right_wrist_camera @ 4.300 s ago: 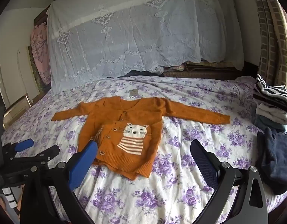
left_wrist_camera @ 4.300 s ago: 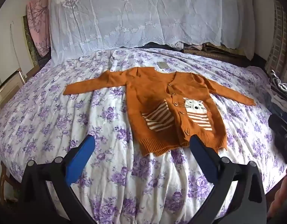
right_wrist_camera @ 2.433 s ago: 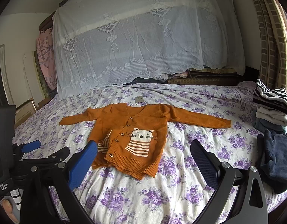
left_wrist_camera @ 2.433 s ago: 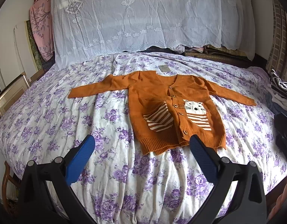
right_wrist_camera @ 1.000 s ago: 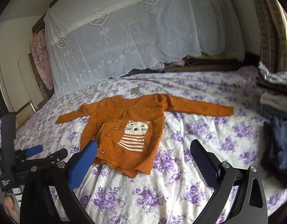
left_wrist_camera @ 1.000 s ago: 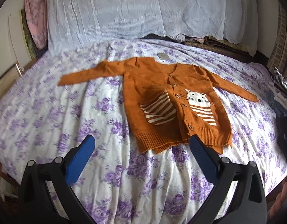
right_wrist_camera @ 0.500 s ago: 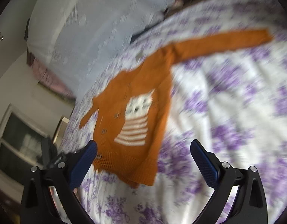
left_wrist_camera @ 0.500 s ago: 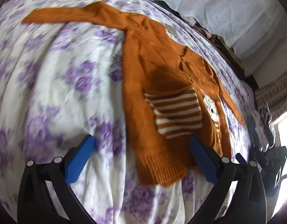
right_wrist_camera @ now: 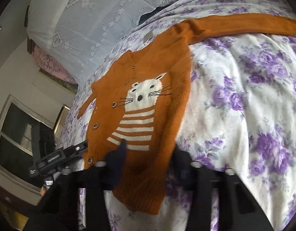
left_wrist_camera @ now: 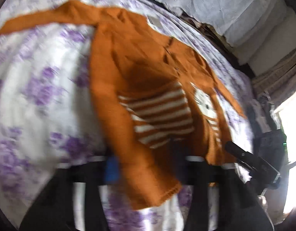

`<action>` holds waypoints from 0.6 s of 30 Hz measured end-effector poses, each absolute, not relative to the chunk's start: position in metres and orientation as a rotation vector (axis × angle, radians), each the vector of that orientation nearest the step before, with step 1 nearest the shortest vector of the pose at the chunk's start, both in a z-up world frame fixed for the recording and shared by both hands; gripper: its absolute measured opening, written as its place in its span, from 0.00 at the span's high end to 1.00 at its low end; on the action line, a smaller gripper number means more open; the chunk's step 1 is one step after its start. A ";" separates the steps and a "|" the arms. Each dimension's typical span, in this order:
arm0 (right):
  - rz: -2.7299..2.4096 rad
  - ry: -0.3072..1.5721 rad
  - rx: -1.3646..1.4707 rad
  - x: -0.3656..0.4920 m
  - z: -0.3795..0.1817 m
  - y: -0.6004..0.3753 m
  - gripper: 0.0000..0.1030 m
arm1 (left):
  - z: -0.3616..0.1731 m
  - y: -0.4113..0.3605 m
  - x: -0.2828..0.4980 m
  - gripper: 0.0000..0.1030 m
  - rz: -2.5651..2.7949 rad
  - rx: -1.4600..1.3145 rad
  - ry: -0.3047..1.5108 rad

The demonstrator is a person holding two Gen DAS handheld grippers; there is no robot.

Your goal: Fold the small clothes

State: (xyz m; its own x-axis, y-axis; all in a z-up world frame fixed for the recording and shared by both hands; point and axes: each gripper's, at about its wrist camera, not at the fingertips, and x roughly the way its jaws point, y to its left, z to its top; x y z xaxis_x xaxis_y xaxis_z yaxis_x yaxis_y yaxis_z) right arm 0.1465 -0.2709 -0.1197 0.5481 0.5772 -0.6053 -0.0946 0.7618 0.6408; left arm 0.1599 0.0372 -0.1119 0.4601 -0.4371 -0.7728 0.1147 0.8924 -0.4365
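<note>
orange knitted cat-motif cardigan [right_wrist_camera: 148, 104] spread on purple-flowered white bedsheet [right_wrist_camera: 244, 115], left gripper [left_wrist_camera: 144, 165] and right gripper [right_wrist_camera: 148, 159] low over its hem, jaws narrowed, grip on fabric unclear

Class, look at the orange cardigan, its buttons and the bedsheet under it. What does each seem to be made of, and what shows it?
Cardigan: knitted yarn, matte, maybe wool or acrylic; ribbed hem and visible stitch rows.
Buttons: apparently wood, brown with dark holes; plastic is possible.
Bedsheet: thin woven cloth, probably cotton, matte; soft creases and a printed purple flower pattern.
</note>
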 end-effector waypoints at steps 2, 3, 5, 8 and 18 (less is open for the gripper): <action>0.442 0.875 0.582 0.142 -0.109 -0.273 0.91 | -0.106 0.037 0.161 0.95 -0.347 -0.332 1.027; 0.444 0.856 0.579 0.140 -0.102 -0.277 0.92 | -0.103 0.040 0.159 0.96 -0.346 -0.330 1.022; 0.434 0.829 0.551 0.134 -0.090 -0.286 0.93 | -0.095 0.049 0.157 0.96 -0.352 -0.345 1.021; 0.377 0.847 0.459 0.128 -0.082 -0.298 0.94 | -0.090 0.069 0.145 0.96 -0.337 -0.339 1.019; 0.252 0.856 0.368 0.140 -0.074 -0.327 0.63 | -0.065 0.078 0.151 0.29 -0.251 -0.189 0.972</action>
